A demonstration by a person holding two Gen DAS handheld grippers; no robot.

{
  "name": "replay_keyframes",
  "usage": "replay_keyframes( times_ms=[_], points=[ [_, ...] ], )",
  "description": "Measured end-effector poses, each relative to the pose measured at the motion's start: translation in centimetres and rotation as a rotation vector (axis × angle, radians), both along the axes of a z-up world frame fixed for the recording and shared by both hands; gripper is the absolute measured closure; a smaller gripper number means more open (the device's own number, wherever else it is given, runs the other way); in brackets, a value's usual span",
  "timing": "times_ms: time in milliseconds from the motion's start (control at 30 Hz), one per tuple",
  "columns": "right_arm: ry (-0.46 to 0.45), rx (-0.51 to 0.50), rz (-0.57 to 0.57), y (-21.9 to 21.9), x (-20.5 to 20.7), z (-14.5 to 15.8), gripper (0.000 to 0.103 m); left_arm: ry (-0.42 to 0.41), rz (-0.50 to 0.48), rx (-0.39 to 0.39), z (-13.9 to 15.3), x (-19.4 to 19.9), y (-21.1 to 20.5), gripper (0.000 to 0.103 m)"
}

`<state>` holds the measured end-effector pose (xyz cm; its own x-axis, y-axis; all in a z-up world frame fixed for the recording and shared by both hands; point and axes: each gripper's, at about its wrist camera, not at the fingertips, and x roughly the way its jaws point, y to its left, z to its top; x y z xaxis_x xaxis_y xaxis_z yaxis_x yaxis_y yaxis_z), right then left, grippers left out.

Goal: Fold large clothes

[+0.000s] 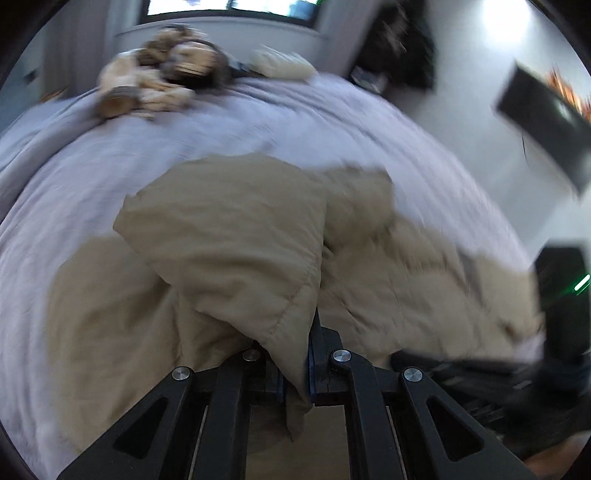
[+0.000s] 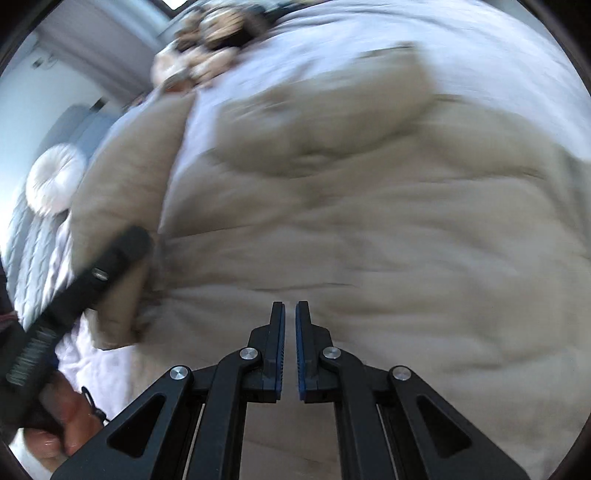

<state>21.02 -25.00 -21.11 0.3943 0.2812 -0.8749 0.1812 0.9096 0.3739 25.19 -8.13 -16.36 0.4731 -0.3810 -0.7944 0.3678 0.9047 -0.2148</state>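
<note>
A large beige quilted garment (image 1: 229, 229) lies spread on a bed with a lavender cover (image 1: 258, 122). My left gripper (image 1: 291, 343) is shut on a fold of the garment, and the cloth drapes over and between its fingers, raised off the bed. In the right wrist view the garment (image 2: 369, 221) fills the middle. My right gripper (image 2: 290, 306) hovers over it, shut, with nothing between its blue pads. The left gripper (image 2: 110, 266) shows there as a blurred black bar at the left, with beige cloth hanging from it.
Plush toys (image 1: 159, 81) are heaped at the far end of the bed, below a window (image 1: 229, 7). A round white cushion (image 2: 55, 177) and a grey knitted blanket (image 2: 33, 240) lie at the bed's left side. A dark screen (image 1: 543, 118) hangs on the right wall. A hand (image 2: 62, 424) grips the left tool.
</note>
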Motion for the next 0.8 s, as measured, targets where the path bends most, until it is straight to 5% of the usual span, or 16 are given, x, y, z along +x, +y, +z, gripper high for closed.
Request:
replay_keyframes(
  times_ms=[133, 267, 300, 333, 400, 500, 533, 567, 633, 800],
  points=[
    [0.027, -0.012, -0.075, -4.1, -2.3, -0.6, 0.099, 0.020, -0.039, 0.128, -3.2, -0.3, -2.4, 0.093],
    [0.038, 0.006, -0.096, -5.7, -3.6, -0.7, 0.098, 0.040, -0.054, 0.148, -4.2, -1.6, -2.0, 0.091],
    [0.035, 0.011, -0.096, -5.8, -3.7, -0.3, 0.095, 0.045, -0.063, 0.155, -4.0, -1.8, -1.8, 0.071],
    [0.033, 0.010, -0.095, -5.7, -3.9, -0.1, 0.095, 0.033, -0.063, 0.166, -3.7, -2.0, -1.5, 0.034],
    [0.034, 0.007, -0.096, -5.3, -4.1, 0.2, 0.095, -0.031, -0.055, 0.175, -3.7, -3.3, -1.4, 0.013],
    [0.037, -0.016, -0.096, -4.0, -3.9, 1.0, 0.090, -0.063, -0.065, 0.187, -1.8, -4.5, 0.3, 0.013],
    [0.035, -0.029, -0.093, -3.5, -3.6, 1.3, 0.073, -0.079, -0.045, 0.188, -1.1, -4.8, 1.4, 0.013],
    [0.029, -0.051, -0.089, -3.0, -3.7, 1.7, 0.044, -0.095, -0.020, 0.185, -0.6, -5.0, 2.7, 0.013],
    [-0.017, -0.088, -0.068, -1.4, -3.6, 3.2, 0.023, -0.118, 0.079, 0.201, 0.2, -5.1, 6.5, 0.013],
    [-0.121, -0.265, 0.076, 5.5, -1.9, 5.9, 0.023, -0.077, 0.337, 0.375, -1.0, -5.0, 16.1, 0.013]
  ],
)
